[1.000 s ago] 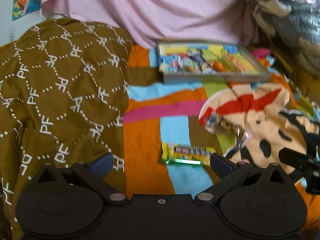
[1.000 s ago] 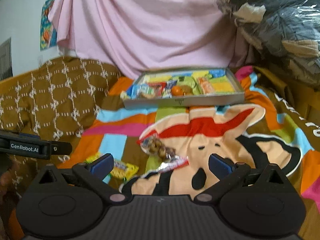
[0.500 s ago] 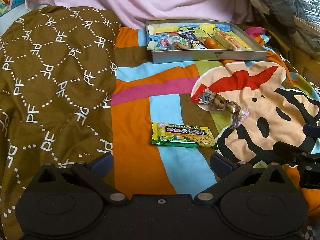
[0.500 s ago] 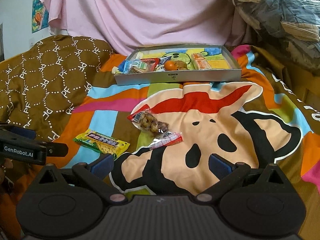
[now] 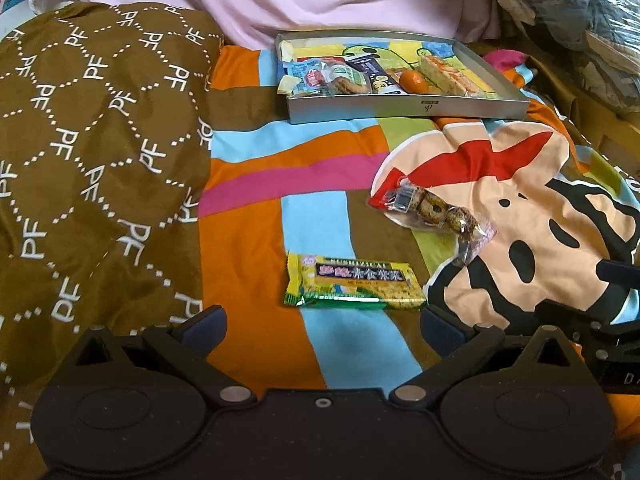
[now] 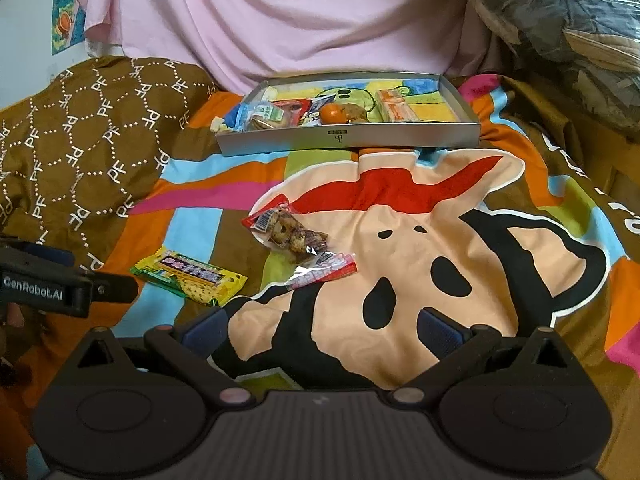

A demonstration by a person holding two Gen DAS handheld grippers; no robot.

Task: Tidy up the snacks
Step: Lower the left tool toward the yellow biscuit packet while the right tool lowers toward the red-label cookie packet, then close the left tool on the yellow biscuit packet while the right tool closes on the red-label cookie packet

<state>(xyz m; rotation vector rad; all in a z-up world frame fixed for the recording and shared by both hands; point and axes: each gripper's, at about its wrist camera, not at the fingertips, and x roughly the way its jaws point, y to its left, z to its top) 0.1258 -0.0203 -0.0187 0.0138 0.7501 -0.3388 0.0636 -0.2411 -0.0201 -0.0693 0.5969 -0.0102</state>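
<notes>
Snacks lie loose on your blanket [image 5: 248, 248]: a yellow bar [image 5: 354, 285] at lower centre, a cookie bag [image 5: 434, 210] right of it, well short of the tray [image 5: 400, 110] above. Your left gripper [image 5: 323, 326] and right gripper [image 6: 320, 330] hover low, fingers spread apart, empty.

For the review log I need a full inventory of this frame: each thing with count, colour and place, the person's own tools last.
tray: 1, grey, far end of the bedspread, already holding several snacks.
orange fruit: 1, in the tray, middle.
yellow-green snack bar: 1, flat on the bedspread, just ahead of the left tool.
clear cookie packet: 1, red ends, on the bedspread, right of the bar.
bedspread: 1, striped, cartoon face.
brown quilt: 1, white PF pattern, left.
pink sheet: 1, behind the tray.
left tool: black, open, empty.
right tool: black, open, empty.
</notes>
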